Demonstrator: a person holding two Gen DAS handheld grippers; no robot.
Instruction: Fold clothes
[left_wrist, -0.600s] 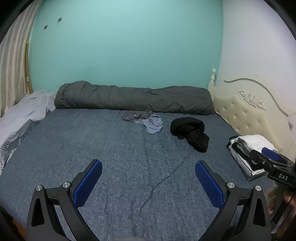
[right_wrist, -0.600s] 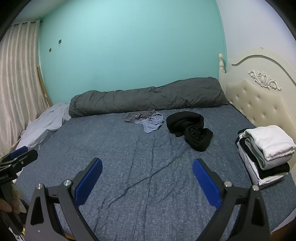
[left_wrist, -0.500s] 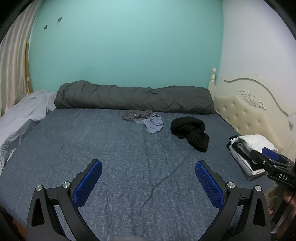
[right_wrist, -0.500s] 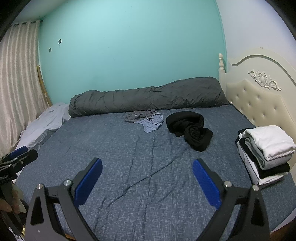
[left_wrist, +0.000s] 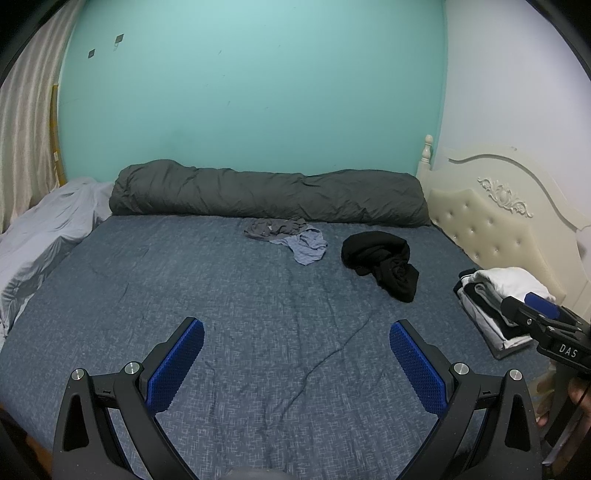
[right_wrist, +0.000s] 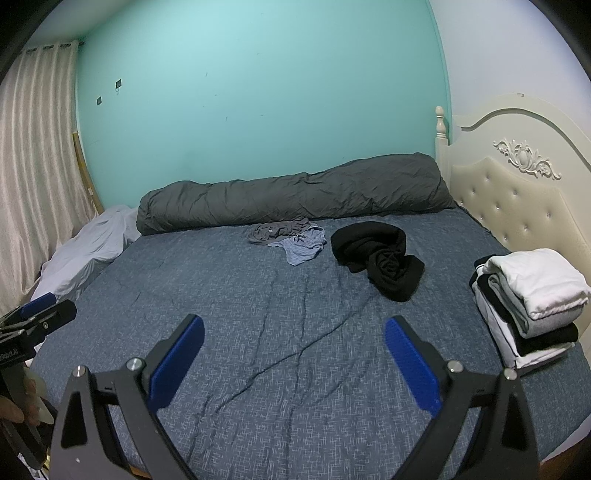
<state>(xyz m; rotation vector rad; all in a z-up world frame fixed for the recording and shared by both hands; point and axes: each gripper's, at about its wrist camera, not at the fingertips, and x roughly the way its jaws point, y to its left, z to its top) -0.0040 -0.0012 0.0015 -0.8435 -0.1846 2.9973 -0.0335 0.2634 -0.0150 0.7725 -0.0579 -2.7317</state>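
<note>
1. Two grippers hang over the near edge of the bed (left_wrist: 147, 288), both tipped downward, and each has its blue pads spread wide with nothing between them: the left gripper (left_wrist: 296, 328) and the right gripper (right_wrist: 294, 325) hold only air above the blue-grey sheet.
2. A crumpled black garment (right_wrist: 380, 258) lies unfolded on the far right part of the bed, well apart from both grippers.
3. Just left of it sits a light blue garment (right_wrist: 303, 249), bunched up, touching a grey garment (right_wrist: 273, 230) that lies at its far left side (the two overlap slightly where they meet).
4. A stack of folded clothes (right_wrist: 532, 302) sits at the right edge of the bed, beside the cream headboard (right_wrist: 517, 206); a white piece lies on top, with grey, black and white layers under it.
5. A long dark grey rolled duvet (left_wrist: 266, 195) runs along the far side of the bed against the teal wall (left_wrist: 258, 92).
6. A pale sheet (left_wrist: 40, 236) is heaped at the far left, near the curtain (right_wrist: 33, 166).
7. In the left wrist view the right gripper shows at the right edge, in front of the folded stack.
</note>
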